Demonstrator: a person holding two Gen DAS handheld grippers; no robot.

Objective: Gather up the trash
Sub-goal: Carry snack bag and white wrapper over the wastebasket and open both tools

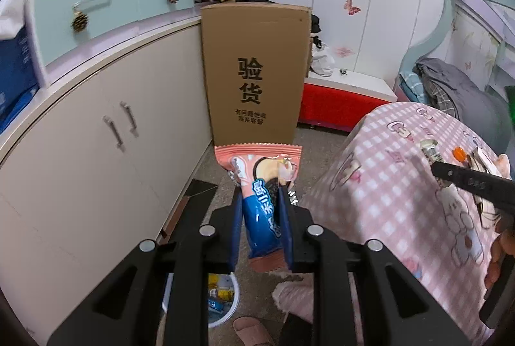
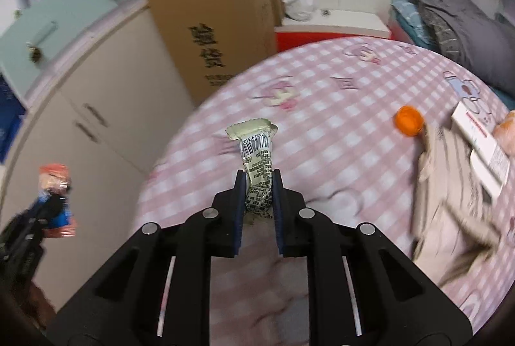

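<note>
My left gripper (image 1: 259, 194) is shut on a pink and blue snack wrapper (image 1: 262, 185), held upright above the floor beside the table. Below it stands a white bin (image 1: 235, 304) with several wrappers inside. My right gripper (image 2: 259, 178) is shut on a pale green wrapper with a barcode (image 2: 256, 153), held just above the pink checked tablecloth (image 2: 322, 120). In the right wrist view the left gripper with its pink and blue wrapper (image 2: 54, 182) shows at the far left. In the left wrist view the right gripper's finger (image 1: 466, 180) and the green wrapper (image 1: 431, 149) show at the right.
An orange bottle cap (image 2: 408, 120), a white carton (image 2: 482, 146) and beige crumpled paper (image 2: 450, 201) lie on the table. A tall cardboard box (image 1: 254, 72) leans by the white cabinet (image 1: 96, 153). A slipper (image 1: 251, 331) lies near the bin. A bed (image 1: 450, 88) stands behind.
</note>
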